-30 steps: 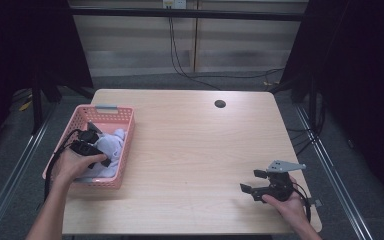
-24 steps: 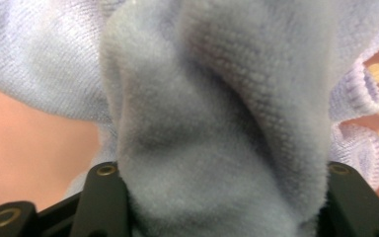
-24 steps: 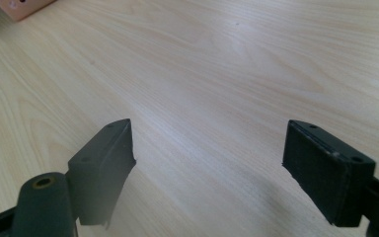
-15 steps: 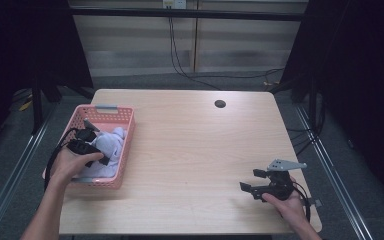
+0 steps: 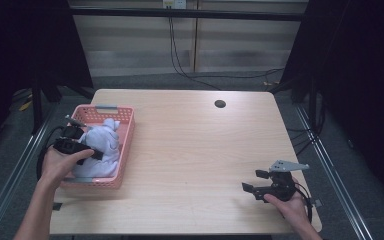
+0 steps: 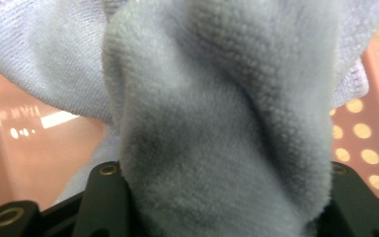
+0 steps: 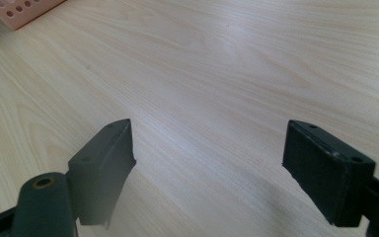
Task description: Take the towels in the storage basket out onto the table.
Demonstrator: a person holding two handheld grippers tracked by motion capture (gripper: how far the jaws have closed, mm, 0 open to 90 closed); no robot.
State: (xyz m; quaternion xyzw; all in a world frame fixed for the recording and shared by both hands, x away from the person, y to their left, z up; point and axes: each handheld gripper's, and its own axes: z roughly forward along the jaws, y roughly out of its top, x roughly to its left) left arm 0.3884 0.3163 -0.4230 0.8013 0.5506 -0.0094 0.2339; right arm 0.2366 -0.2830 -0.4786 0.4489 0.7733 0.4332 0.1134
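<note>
the left tool (image 5: 82,150) had just been closing and gripped a thick fold of the pale cloth (image 6: 217,123) in the pink basket (image 5: 125,150). soft, light and floppy, it probably needed a bunched grip. the right tool (image 7: 217,163) rested open on the tabletop (image 5: 195,145).

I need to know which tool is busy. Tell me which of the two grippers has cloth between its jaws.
The left gripper, over the pink basket, grips the pale blue towel. The right gripper hangs open above bare table.
</note>
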